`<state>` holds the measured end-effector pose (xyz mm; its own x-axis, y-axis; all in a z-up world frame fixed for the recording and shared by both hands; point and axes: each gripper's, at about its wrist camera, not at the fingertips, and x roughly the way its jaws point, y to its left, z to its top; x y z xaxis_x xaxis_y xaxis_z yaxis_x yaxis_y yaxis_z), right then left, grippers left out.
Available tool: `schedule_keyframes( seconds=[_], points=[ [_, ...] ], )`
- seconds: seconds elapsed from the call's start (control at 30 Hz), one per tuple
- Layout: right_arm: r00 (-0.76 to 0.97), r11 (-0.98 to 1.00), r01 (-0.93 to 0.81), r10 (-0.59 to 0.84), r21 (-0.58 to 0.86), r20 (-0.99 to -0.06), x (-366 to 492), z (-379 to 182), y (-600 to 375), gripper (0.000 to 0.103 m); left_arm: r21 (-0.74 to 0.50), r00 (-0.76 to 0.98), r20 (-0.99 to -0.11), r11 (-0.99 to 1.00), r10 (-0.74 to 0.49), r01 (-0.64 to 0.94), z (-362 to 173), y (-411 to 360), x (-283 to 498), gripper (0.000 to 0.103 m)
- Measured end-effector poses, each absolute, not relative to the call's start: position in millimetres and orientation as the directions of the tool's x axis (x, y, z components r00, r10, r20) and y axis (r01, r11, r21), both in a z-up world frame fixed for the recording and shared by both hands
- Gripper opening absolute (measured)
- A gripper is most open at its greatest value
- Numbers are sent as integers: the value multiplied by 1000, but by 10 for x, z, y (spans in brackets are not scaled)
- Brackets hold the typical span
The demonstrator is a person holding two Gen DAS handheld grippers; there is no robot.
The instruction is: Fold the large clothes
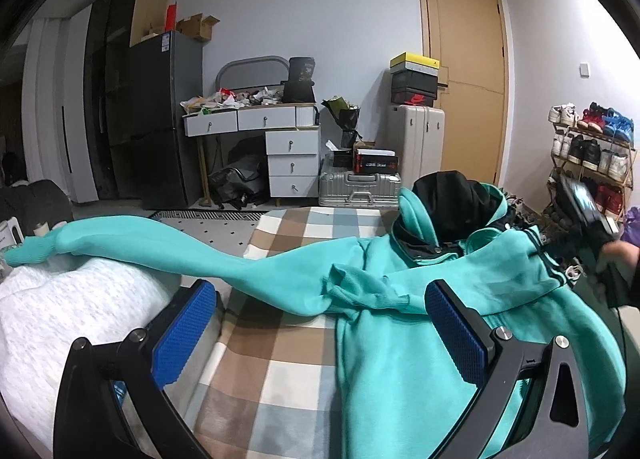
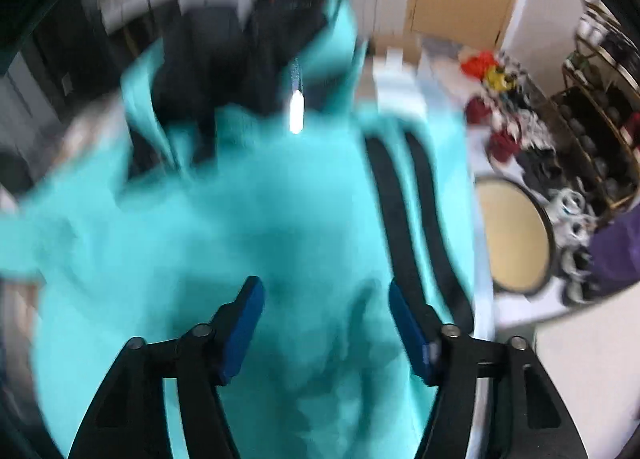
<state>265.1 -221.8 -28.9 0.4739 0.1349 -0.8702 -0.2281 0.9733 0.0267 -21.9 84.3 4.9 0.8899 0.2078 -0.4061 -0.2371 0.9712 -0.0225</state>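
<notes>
A teal hoodie (image 1: pixel 400 339) lies spread on the checked bedsheet (image 1: pixel 280 359), its black-lined hood (image 1: pixel 448 203) at the far end. One sleeve (image 1: pixel 140 243) stretches left across a white blanket. The other sleeve's cuff (image 1: pixel 360 291) is folded onto the chest. My left gripper (image 1: pixel 319 291) is open and low over the bed, its right finger over the hoodie's body, with nothing pinched. In the blurred right wrist view my right gripper (image 2: pixel 324 287) points steeply down over the hoodie (image 2: pixel 280 219). Its jaws stand apart with no cloth gripped. A person's hand (image 1: pixel 616 255) holds it at the bed's right side.
A white blanket (image 1: pixel 60 319) covers the bed's left part. Beyond the bed stand a dark fridge (image 1: pixel 160 119), a cluttered drawer desk (image 1: pixel 272 131), suitcases (image 1: pixel 360 187) and a wooden door (image 1: pixel 464 79). A shoe rack (image 1: pixel 592 147) and a round table (image 2: pixel 512 235) are at the right.
</notes>
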Motion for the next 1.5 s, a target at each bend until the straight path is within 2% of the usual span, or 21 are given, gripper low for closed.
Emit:
schedule_keyframes(
  seconds=[0.13, 0.3, 0.33, 0.37, 0.4, 0.47, 0.63, 0.67, 0.7, 0.77, 0.8, 0.83, 0.9, 0.97, 1.0, 1.13, 1.2, 1.3, 1.4, 1.5],
  points=[
    [532, 973, -172, 222, 153, -817, 3026, -138, -2266, 72, -4, 887, -415, 974, 203, -225, 26, 767, -163, 102],
    [480, 964, -98, 264, 248, -837, 3523, -317, -2209, 72, 19, 873, -448, 978, 196, -210, -16, 709, -69, 102],
    [472, 962, -99, 270, 254, -840, 3568, -354, -2168, 68, 23, 870, -452, 978, 196, -208, -21, 705, -61, 102],
    [467, 961, -110, 276, 254, -840, 3616, -375, -2102, 47, 23, 869, -456, 978, 194, -206, -24, 706, -56, 102],
    [464, 962, -122, 272, 244, -843, 3678, -369, -2068, 34, 23, 868, -458, 978, 193, -205, -25, 703, -54, 102],
    [476, 970, -122, 243, 210, -845, 3762, -289, -1995, 19, 24, 865, -464, 979, 191, -204, -29, 700, -41, 102],
    [656, 995, -85, 92, 47, -749, 3840, 256, -1869, 12, 6, 856, -484, 979, 181, -204, -31, 715, -8, 102],
    [687, 997, -73, 70, 27, -724, 3835, 344, -1869, 5, 6, 855, -486, 979, 182, -204, -31, 707, -10, 102],
    [723, 999, -48, 30, -7, -691, 3820, 430, -1873, 2, 9, 855, -485, 979, 183, -204, -27, 700, -20, 102],
    [778, 991, 35, -109, -130, -618, 3806, 525, -1930, 5, 18, 857, -479, 978, 190, -208, -25, 682, -34, 102],
    [760, 985, 55, -147, -162, -633, 3839, 482, -1962, 5, 21, 857, -477, 978, 192, -207, -23, 680, -35, 102],
    [742, 987, 61, -144, -148, -655, 3848, 443, -2034, 5, 21, 858, -477, 979, 189, -204, -19, 674, -49, 102],
    [715, 999, 32, 1, 34, -699, 3735, 351, -2292, 11, 16, 861, -475, 980, 184, -200, -3, 687, -71, 102],
    [704, 992, -21, 103, 124, -703, 3543, 271, -2443, 43, 8, 865, -468, 980, 180, -200, 25, 700, -86, 102],
    [700, 991, -58, 128, 123, -702, 3395, 218, -2489, 48, 2, 867, -465, 980, 177, -199, 32, 713, -86, 102],
    [666, 979, -172, 194, 105, -720, 2937, -23, -2558, 51, -14, 876, -449, 978, 179, -207, 68, 719, -127, 102],
    [613, 983, -179, 136, 31, -778, 2843, -282, -2568, 51, -11, 877, -445, 978, 183, -210, 65, 701, -128, 102],
    [428, 983, -176, 38, -43, -903, 2922, -762, -2538, 48, 9, 877, -437, 976, 200, -218, 48, 662, -110, 102],
    [450, 967, -205, -44, -151, -892, 2843, -910, -2444, 48, 34, 874, -434, 973, 220, -228, 18, 629, -72, 102],
    [427, 972, -190, -44, -138, -903, 2848, -880, -2451, 49, 44, 871, -433, 971, 231, -235, -4, 646, -55, 102]
  ],
)
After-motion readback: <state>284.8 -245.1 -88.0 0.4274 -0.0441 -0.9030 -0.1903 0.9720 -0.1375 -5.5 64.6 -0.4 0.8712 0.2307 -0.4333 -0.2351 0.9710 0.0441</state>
